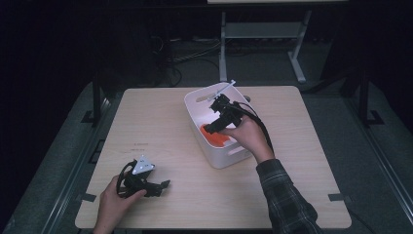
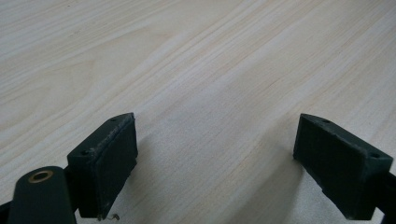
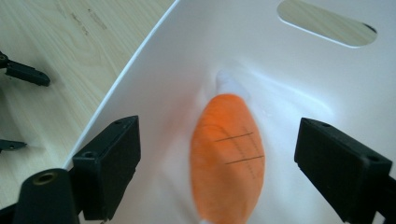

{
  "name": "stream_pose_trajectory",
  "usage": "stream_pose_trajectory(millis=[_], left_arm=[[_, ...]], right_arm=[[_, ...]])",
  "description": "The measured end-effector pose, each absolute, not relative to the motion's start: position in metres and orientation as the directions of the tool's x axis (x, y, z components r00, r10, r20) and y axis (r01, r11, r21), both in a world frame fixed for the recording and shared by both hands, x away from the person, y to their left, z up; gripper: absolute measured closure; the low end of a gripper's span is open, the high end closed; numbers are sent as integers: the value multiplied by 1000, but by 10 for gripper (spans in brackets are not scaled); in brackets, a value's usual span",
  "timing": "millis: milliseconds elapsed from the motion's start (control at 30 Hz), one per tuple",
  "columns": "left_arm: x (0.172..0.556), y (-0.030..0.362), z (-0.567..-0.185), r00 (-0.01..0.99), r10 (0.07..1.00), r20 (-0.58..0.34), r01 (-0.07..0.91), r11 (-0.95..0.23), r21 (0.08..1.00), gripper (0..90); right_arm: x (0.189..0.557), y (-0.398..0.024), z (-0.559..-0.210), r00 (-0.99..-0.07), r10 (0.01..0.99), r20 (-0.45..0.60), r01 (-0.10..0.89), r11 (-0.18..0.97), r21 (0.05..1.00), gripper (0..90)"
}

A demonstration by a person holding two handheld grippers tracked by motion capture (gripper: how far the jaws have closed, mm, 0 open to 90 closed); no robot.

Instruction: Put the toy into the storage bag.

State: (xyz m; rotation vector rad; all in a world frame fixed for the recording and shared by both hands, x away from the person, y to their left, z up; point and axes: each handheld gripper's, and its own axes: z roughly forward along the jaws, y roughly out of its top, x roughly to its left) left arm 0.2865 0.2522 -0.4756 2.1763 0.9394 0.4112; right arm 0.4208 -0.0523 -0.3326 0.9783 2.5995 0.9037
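Two grippers at work over a pale wooden table (image 1: 160,126), with most of the job seemingly done. Right gripper (image 3: 217,154) reaching down into a white plastic bin (image 1: 221,156) at the middle of the table, jaws spread wide and pressing on nothing. Orange plush carrot (image 3: 229,163) between those jaws but clear of both pads, lying on the bin's floor toward its near left wall, so judged as already dropped in. Left to do, by that reading: lifting the right hand (image 1: 246,134) out of the bin. Not possible to tell whether anything more is meant to go in.

Left gripper (image 2: 215,154) low over bare wood at the near left of the table, well apart from the bin, jaws wide open and empty.

Carrot soft and fuzzy, a plump tapered oval with thin dark stitched lines across it and a pale, blurred tuft at its far end. Bin smooth and glossy, rounded at the corners, with an oval handle slot (image 3: 327,23) cut through the wall. Table matt, with fine straight grain. Jaw pads black, blocky and faintly ribbed.
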Motion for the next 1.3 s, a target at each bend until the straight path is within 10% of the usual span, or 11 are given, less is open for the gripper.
stream_pose_trajectory(millis=[1300], left_arm=[[287,252,-475,681,732,4,504,-472,723,126]], right_arm=[[375,-155,-314,-724,689,-33,448,505,738,9]])
